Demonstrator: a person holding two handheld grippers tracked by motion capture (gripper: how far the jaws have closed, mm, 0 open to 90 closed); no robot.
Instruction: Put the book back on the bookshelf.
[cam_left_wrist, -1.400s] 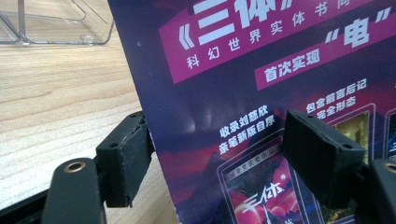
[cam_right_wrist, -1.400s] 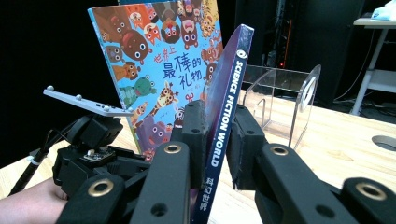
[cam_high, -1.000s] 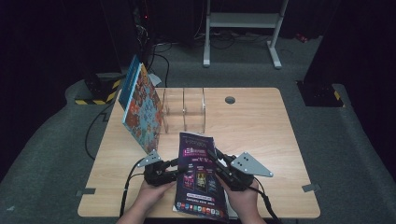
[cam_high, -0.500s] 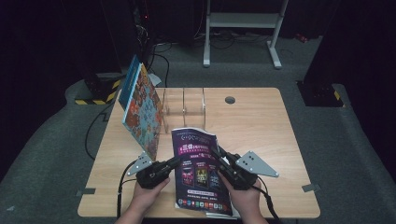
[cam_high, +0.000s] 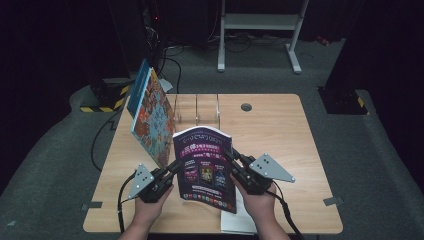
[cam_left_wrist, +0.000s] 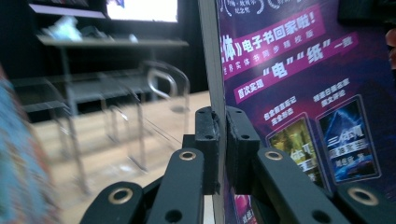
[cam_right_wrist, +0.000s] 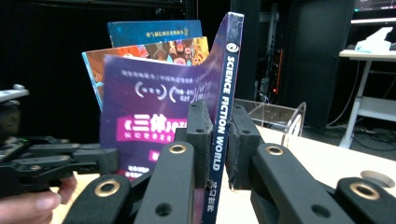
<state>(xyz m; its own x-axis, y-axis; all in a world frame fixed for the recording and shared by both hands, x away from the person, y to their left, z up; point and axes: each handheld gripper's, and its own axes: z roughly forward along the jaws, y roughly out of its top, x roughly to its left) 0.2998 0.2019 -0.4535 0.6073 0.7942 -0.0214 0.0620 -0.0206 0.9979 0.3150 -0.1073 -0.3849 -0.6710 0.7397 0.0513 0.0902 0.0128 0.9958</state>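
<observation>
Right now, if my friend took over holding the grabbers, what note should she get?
Left gripper: shut on the purple magazine, at its open page edge.
Right gripper: shut on the same magazine, at its spine.
Magazine: raised nearly upright over the near part of the table.
Done: two colourful books lean at the left end of the clear rack.
Left: probably stand the magazine in a free rack slot, then let go.

Glossy paper magazine (cam_high: 205, 165), matt black plastic jaws, clear acrylic rack (cam_high: 197, 111), smooth wooden table (cam_high: 280, 130).

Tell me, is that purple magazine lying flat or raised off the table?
Raised: the purple magazine stands tilted, pinched by the left gripper and right gripper.
</observation>
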